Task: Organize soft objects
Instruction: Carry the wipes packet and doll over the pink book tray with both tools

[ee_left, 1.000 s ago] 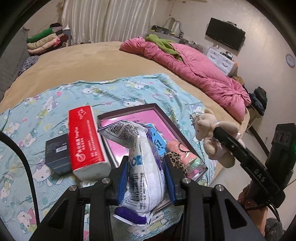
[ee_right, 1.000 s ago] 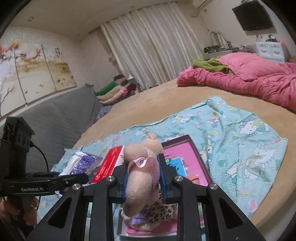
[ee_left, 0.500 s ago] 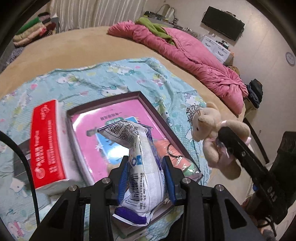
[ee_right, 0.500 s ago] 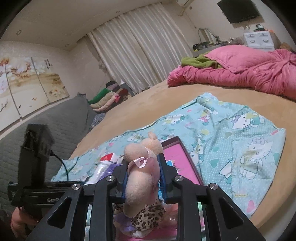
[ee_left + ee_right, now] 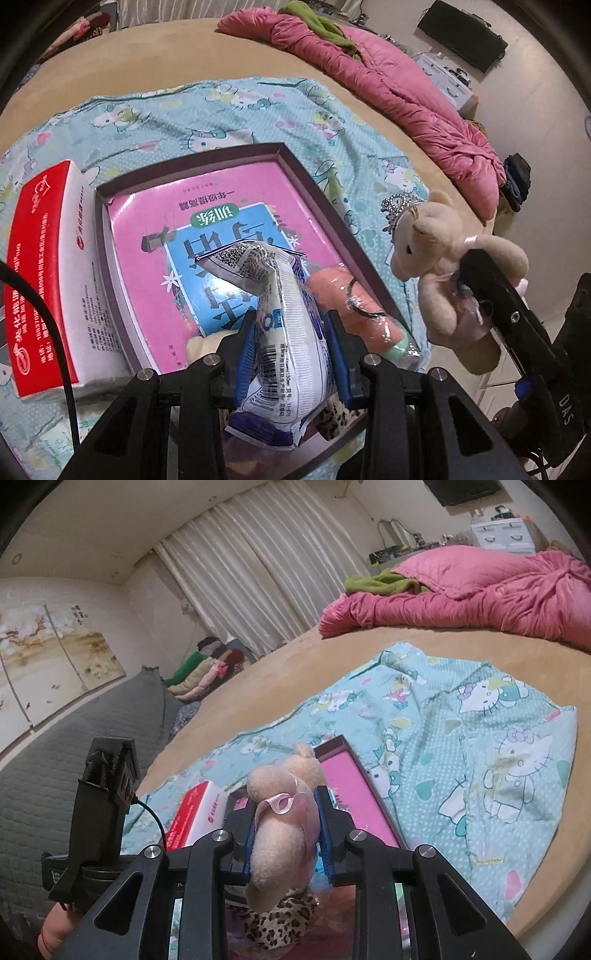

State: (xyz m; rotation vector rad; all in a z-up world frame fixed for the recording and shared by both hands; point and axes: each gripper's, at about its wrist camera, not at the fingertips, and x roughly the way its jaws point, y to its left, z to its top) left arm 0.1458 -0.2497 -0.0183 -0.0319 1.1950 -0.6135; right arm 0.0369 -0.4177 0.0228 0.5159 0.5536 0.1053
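Soft white-blue plastic tissue pack (image 5: 291,332): clamped mid-body in left gripper (image 5: 291,354), jaws partly closed, pack upright over shallow dark tray w/ pink book (image 5: 207,206), likely for drop-in. Left gripper pitched steeply down. Cream plush bear w/ pink ribbon (image 5: 284,812): pinched tight in right gripper (image 5: 286,834), angled shallower, at tray's right edge.

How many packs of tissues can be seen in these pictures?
2. A white plastic tissue pack is clamped in the left gripper above the box. A red tissue pack lies on the blanket beside the box. Others may be hidden under the grippers.
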